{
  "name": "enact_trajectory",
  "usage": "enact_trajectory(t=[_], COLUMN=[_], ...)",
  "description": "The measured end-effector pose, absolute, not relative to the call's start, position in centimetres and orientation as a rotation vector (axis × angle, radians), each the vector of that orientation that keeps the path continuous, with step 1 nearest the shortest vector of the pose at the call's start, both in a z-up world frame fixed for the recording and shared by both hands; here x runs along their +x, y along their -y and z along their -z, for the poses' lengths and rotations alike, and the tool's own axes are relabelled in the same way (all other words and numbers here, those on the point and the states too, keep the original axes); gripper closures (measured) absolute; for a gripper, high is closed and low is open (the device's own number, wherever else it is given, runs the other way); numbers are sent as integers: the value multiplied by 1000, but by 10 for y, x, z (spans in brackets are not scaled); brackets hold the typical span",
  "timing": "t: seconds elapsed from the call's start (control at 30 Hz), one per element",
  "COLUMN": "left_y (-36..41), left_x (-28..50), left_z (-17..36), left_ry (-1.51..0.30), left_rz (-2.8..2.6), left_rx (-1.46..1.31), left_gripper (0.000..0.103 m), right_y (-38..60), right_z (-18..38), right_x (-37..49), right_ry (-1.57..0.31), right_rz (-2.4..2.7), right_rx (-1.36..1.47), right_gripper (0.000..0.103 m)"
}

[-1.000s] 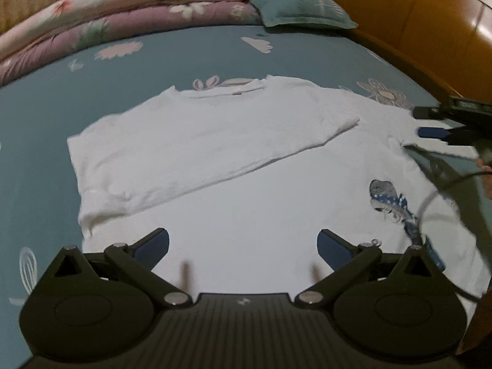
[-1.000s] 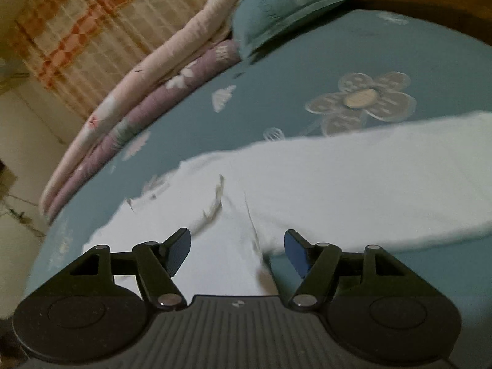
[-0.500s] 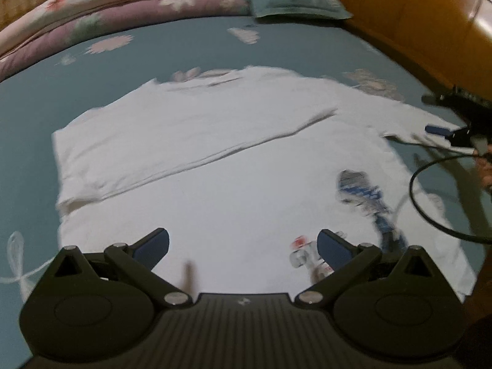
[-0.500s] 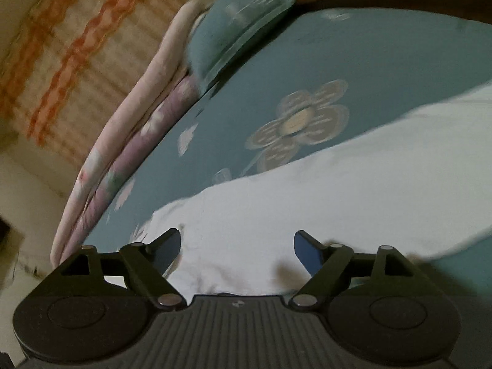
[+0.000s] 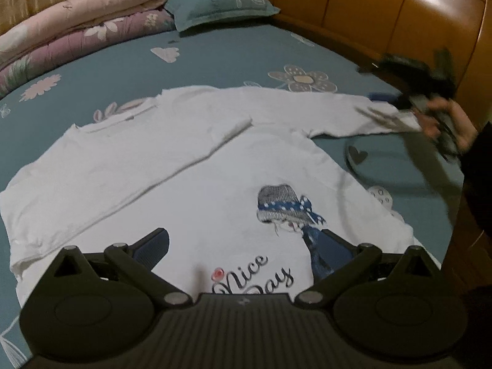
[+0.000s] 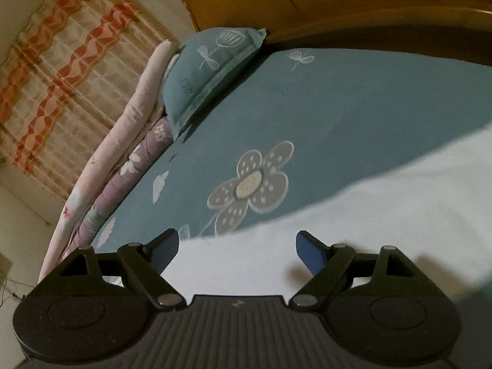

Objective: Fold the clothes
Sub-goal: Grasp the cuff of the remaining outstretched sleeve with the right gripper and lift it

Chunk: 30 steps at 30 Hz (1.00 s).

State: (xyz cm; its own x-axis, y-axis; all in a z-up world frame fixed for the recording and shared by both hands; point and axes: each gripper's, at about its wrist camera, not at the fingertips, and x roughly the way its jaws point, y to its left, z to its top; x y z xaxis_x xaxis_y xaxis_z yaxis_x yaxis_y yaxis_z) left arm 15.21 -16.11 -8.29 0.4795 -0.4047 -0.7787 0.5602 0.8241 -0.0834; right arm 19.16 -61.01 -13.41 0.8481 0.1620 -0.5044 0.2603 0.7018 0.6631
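White long-sleeve shirt (image 5: 190, 190) lies flat on the teal flowered bed sheet (image 5: 233, 52), filling centre frame in the left wrist view. One sleeve (image 5: 138, 160) is folded across the chest, running from lower left toward centre. Other sleeve (image 5: 332, 113) is stretched out to the right edge of frame. Print of a hatted figure (image 5: 286, 212) with "Nice Day" text sits lower centre-right.

Left claw (image 5: 246, 246) is wide open, holding nothing, hovering over the shirt hem at bottom of frame.

Right claw (image 6: 236, 249) is wide open, nothing between the fingers, with white sleeve fabric (image 6: 353, 230) spread under it. In the left wrist view it appears blurred at the right edge (image 5: 409, 98) by the cuff, gripped by a hand (image 5: 449, 123).

Teal pillow (image 5: 218, 0) and stacked quilts (image 5: 77, 27) at upper left; wooden headboard (image 5: 384, 9) upper right. Curtain (image 6: 58, 70) upper left in the right wrist view.
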Motion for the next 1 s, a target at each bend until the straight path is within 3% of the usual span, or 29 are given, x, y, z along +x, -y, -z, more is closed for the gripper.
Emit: enact_trajectory(t=[0.17,0.7,1.0], left_y=[151,153,153], left_x=[145,145,147], left_z=[85,89,94], left_ry=[-912,-912,-929], left_rz=[564,604,597], left_rx=[183,190,189], left_gripper=[1,1,1], right_y=[648,705,656], right_z=[146,129,130], right_x=[208,148,124], right_ry=[-638,-575,-660], right_rz=[188,478,484], right_rx=[763,732,573], right_gripper=[16,17,15])
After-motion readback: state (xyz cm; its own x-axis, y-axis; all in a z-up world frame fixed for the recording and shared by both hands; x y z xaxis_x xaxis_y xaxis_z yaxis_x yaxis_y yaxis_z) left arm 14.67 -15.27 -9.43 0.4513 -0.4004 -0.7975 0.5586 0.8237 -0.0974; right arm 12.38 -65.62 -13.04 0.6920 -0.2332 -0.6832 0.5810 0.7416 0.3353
